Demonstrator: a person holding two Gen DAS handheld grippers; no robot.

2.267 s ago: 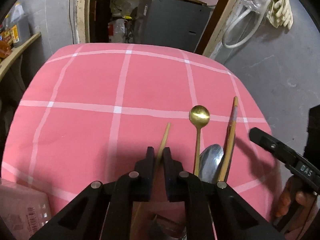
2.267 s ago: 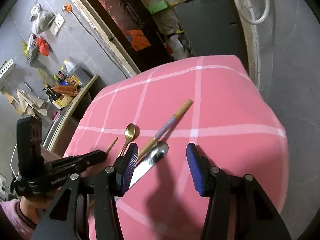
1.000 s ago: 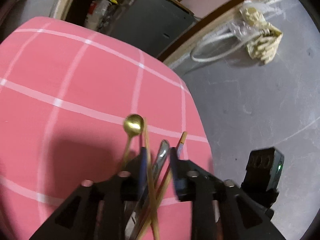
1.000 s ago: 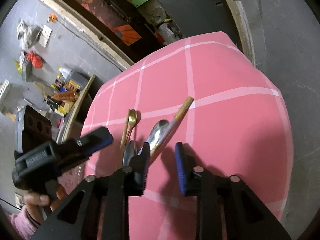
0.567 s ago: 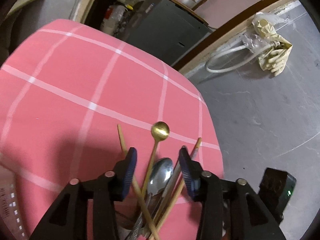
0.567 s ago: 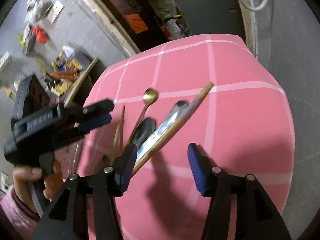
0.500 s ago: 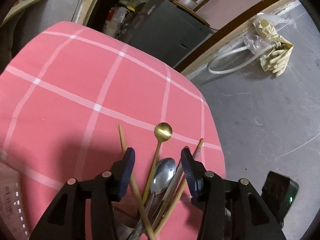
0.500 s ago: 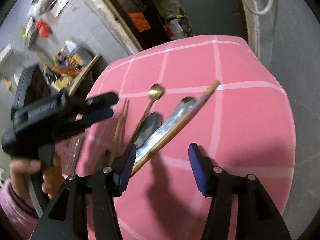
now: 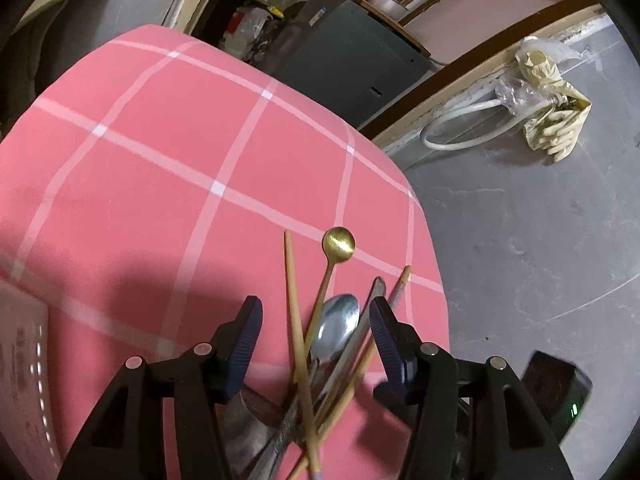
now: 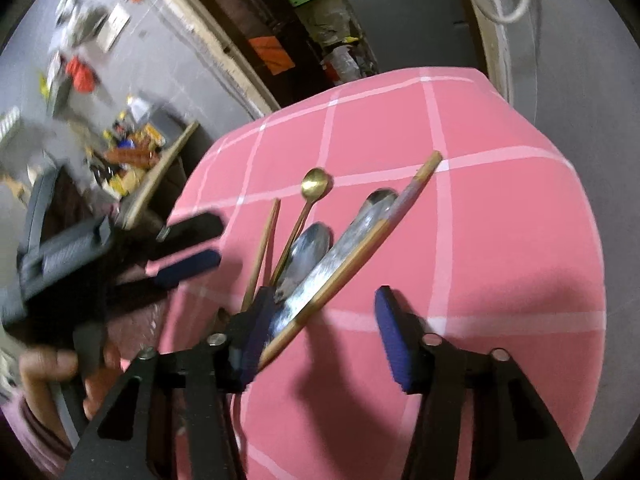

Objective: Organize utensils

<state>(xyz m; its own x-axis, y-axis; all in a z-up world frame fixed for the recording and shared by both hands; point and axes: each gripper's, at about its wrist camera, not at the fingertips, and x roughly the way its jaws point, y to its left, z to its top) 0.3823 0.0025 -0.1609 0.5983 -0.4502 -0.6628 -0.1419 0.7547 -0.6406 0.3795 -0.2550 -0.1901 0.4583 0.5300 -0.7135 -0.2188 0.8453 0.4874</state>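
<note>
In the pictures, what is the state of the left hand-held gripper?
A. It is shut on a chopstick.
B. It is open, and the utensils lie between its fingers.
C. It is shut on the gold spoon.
B: the left hand-held gripper stands open, its fingers apart on either side of the gold spoon, silver spoon and chopstick, gripping none.

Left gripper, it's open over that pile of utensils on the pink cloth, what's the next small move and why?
Probably ease the left gripper down and close on the plain wooden chopstick. Its jaws are open and hold nothing, and that chopstick crosses the gold spoon and splays left of the silver spoon, so it looks least aligned. The right gripper is open too, beside the bundle.
</note>
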